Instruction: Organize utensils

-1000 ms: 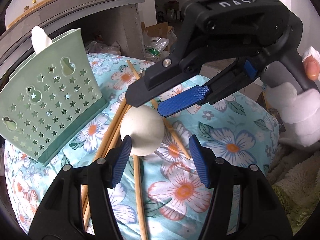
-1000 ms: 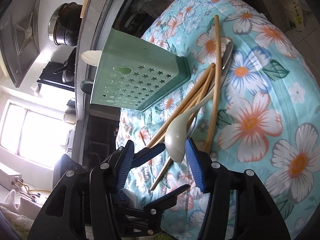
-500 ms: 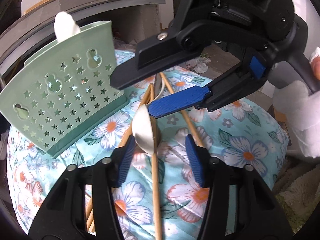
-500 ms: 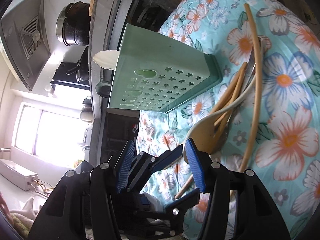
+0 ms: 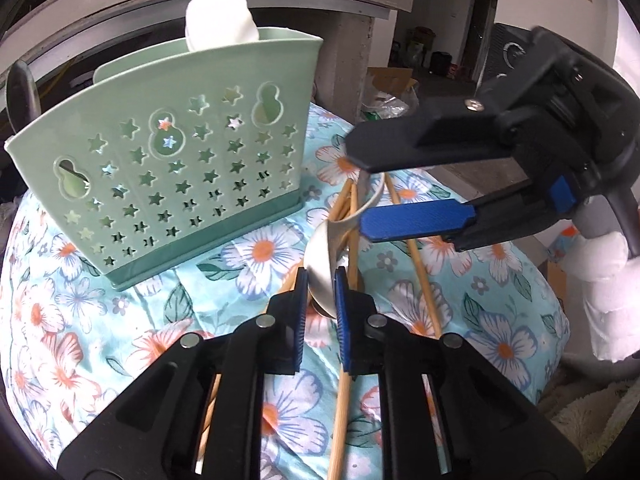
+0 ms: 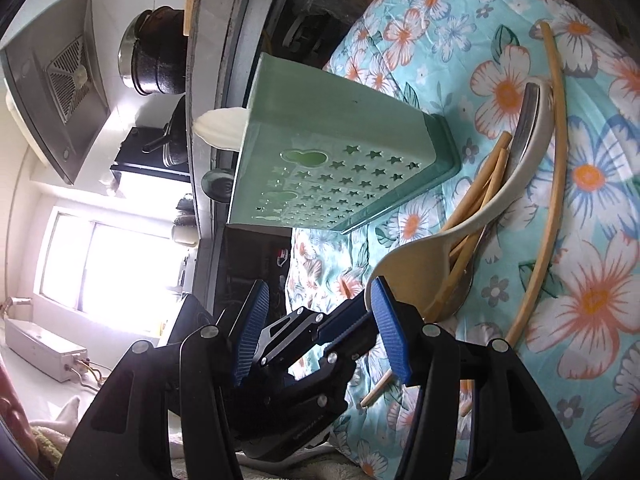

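Turquoise floral cloth point(image 5: 100, 340) covers the table. On it, at upper left of the left wrist view, stands a mint-green star-punched utensil basket point(image 5: 180, 176) with one white spoon point(image 5: 220, 26) already upright inside. Bamboo chopsticks point(image 5: 344, 392) lie loose at centre. The left gripper point(image 5: 320, 280) has just been closing, and its pads now pinch the bowl of a cream ceramic soup spoon point(image 5: 322, 264). The right gripper point(image 5: 394, 196), at right, hangs with fingers apart, empty. This looks like the pick-up step; next, likely lift the spoon clear and drop it handle-first into the basket.

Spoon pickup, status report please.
Left gripper has just closed on the cream spoon bowl. Right gripper open, empty. Chopsticks tangled underneath. Green caddy upright nearby.
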A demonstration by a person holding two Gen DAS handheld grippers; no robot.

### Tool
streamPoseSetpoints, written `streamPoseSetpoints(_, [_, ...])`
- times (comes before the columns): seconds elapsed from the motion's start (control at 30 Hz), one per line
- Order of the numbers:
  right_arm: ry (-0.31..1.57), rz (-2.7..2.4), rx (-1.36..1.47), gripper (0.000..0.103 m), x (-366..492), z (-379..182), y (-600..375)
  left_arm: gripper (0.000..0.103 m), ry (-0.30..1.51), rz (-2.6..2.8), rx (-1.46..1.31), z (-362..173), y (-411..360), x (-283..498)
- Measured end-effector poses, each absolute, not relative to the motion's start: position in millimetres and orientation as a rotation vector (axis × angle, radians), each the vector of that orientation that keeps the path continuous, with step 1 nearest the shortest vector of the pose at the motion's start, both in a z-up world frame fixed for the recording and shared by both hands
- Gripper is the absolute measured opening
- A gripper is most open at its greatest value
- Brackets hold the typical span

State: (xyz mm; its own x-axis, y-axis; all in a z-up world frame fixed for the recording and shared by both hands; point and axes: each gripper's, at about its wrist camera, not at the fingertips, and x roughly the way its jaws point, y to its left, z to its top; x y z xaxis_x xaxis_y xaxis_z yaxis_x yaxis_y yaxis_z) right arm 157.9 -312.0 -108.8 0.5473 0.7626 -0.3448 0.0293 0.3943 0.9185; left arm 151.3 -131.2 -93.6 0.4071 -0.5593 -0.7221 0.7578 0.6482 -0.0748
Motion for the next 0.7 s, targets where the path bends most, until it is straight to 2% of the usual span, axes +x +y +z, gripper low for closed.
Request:
streamPoseSetpoints(0.33, [0.84,0.379,0.882,0.053,120,-94,-338,0.005,0.686,-0.688,0.303,-62,-114,144])
streamPoseSetpoints(0.5, [0.854,0.305,0.668,0.053,111,-85,-322,0.002,0.61,-0.619,0.296,-33,-91,129])
streamPoseSetpoints(0.53, [0.856,0.297,0.61,0.051,110,-83,-315,0.002,0.594,-0.6,0.294,-27,-85,127])
streamPoseSetpoints(0.7, [0.876,0.305,0.373,0.026,118,-77,-278,0.002,0.525,-0.51,0.287,0,-56,115])
